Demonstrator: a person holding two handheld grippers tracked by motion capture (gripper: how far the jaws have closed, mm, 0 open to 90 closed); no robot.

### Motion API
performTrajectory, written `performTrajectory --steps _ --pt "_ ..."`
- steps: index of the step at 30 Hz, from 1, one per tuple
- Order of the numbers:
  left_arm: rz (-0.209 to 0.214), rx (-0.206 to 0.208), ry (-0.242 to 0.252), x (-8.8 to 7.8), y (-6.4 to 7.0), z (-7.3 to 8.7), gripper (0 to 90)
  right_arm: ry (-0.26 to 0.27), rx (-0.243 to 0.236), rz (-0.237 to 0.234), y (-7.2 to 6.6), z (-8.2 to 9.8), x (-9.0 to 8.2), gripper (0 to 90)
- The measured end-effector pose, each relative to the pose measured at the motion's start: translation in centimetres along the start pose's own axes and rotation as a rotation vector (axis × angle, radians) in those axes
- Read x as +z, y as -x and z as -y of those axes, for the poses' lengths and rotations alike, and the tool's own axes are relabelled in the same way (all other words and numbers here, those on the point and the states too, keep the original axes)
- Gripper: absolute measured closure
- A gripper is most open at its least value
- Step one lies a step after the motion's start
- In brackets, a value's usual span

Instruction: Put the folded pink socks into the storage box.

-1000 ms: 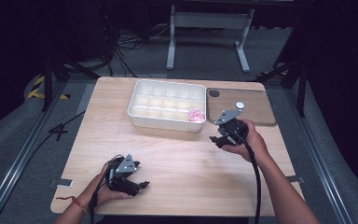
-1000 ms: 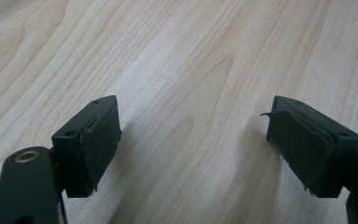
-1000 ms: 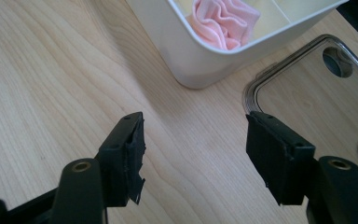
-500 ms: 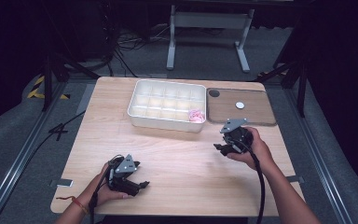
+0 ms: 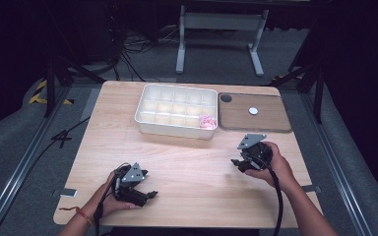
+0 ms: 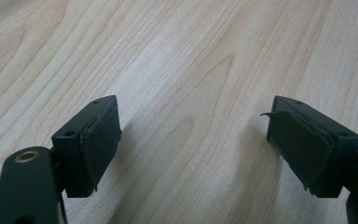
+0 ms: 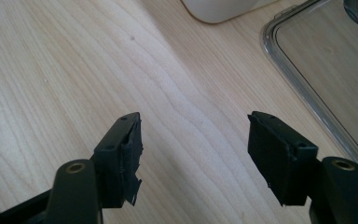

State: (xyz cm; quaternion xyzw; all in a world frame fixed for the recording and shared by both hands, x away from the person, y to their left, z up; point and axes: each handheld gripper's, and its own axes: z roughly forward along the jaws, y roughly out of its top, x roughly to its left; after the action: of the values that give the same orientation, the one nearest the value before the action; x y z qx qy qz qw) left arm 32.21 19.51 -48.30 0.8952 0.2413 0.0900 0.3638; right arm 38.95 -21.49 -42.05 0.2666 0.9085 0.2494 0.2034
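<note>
The right tongs hung low over the counter, on its right side, nearer the person than the tray and the lid; in the right gripper view their jaws stood apart with only bare wood between them, gripping nothing. The left tongs lay near the front edge of the counter, also spread wide and empty, the left gripper view looking along them at plain wood grain.

The nearest things lay ahead of the right tongs: the tray up and to the left in the high view, the lid straight up and slightly right, its near edge close by. The right hand was far nearer to both than the left hand, so any reach would seem to fall to it. The tray's long axis ran across the counter, side to side; the lid's ran the same way, and the two sat just beside each other, whether touching could not be told.

The tray was white, shallow, with rounded corners, split into a grid of small cells; a pink thing sat in its near right corner cell, too small to make out. The lid was clear, showing the wood beneath, with a dark round spot and a white one on it.
</note>
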Motion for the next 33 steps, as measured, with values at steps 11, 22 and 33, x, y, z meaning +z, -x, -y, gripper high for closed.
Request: performTrajectory --steps 11,22,33 --pt "0.0 0.0 0.0 0.0 0.0 0.0 17.8 0.015 0.013 0.01 -0.6 3.1 -0.3 35.5" --pt "0.0 0.0 -0.001 0.0 0.0 0.0 17.8 0.074 0.026 0.005 -1.3 5.9 -1.3 35.0" --pt "0.0 0.0 -0.001 0.0 0.0 0.0 17.8 0.1 0.084 0.01 -1.9 9.4 -2.3 31.9"
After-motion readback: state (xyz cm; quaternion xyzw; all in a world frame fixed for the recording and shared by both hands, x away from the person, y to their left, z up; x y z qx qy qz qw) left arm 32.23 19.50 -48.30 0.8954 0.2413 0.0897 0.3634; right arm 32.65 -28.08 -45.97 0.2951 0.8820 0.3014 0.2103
